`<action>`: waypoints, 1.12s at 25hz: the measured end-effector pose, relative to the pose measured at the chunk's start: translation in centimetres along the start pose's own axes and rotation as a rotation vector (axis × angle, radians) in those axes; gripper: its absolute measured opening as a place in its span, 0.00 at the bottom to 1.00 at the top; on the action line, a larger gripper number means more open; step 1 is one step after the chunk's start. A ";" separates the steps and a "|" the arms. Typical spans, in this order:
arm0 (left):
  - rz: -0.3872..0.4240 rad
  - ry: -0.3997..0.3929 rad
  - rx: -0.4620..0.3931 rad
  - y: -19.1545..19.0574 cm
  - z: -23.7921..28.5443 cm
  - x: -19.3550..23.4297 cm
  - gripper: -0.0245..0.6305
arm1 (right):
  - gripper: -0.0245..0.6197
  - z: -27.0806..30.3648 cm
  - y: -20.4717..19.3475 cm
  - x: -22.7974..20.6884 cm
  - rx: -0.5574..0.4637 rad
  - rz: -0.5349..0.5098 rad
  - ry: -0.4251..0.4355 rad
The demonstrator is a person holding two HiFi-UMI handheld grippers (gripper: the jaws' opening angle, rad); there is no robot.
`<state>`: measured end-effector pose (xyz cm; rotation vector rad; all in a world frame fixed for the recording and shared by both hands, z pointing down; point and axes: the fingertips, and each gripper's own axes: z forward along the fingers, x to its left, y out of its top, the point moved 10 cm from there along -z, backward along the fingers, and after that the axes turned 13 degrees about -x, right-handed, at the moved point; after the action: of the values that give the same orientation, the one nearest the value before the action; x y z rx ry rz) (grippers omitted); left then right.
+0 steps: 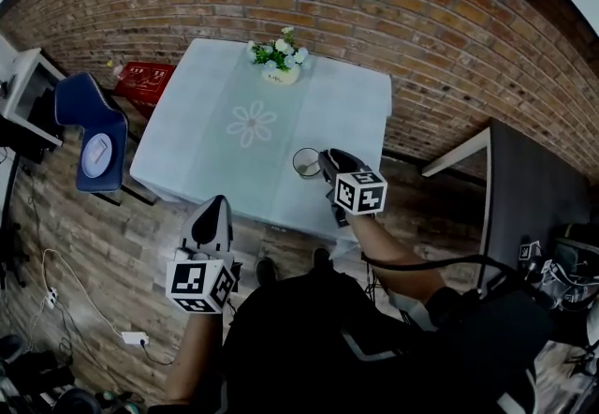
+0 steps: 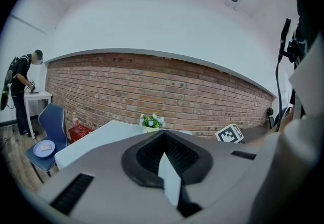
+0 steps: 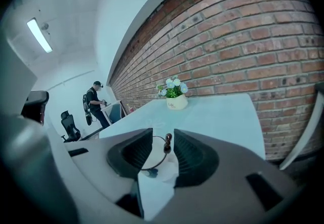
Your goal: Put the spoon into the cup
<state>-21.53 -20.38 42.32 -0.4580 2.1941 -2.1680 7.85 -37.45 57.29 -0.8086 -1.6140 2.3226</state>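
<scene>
1. The brick wall runs behind everything. Only the two gripper views show the white wall above it.
2. The table stands against the wall under a pale cloth. My head view takes in all of it, while each gripper view catches just part of the top.
3. A person stands at a far desk. Both gripper views show them, but my head view does not.
4. A blue chair sits left of the table with a plate on its seat. The left gripper view shows both too.
5. My left gripper hangs off the table's near edge, well apart from the cup. Its own view shows the jaws pressed together with nothing between them. That view also catches the right gripper's marker cube.
6. My right gripper is at the table's near edge, just beside the cup. From above I cannot read its jaws. Its own view shows them spread wide, with neither pad pressing on anything.
7. The flower pot sits at the table's far edge.
8. The cup is clear glass and stands upright near the front edge. In the right gripper view its rim lies in the gap between the jaws.
9. The spoon stands inside the cup. Its dark handle end rises between the open jaws, close to the right-hand one.
</scene>
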 end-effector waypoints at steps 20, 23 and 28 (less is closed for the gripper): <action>-0.082 -0.377 -0.015 0.0 4.8 0.7 0.05 | 0.18 -10.7 9.8 7.4 -0.271 -0.116 -0.101; -0.096 -0.433 -0.023 0.4 5.4 0.7 0.05 | 0.18 -12.9 10.8 8.7 -0.307 -0.121 -0.144; -0.076 -0.511 -0.054 1.4 5.7 0.1 0.05 | 0.15 -16.2 11.7 10.8 -0.360 -0.139 -0.215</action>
<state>-20.69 -25.95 40.77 -0.9848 1.9722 -1.7625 9.31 -24.00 39.08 -0.4992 -2.1467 2.1117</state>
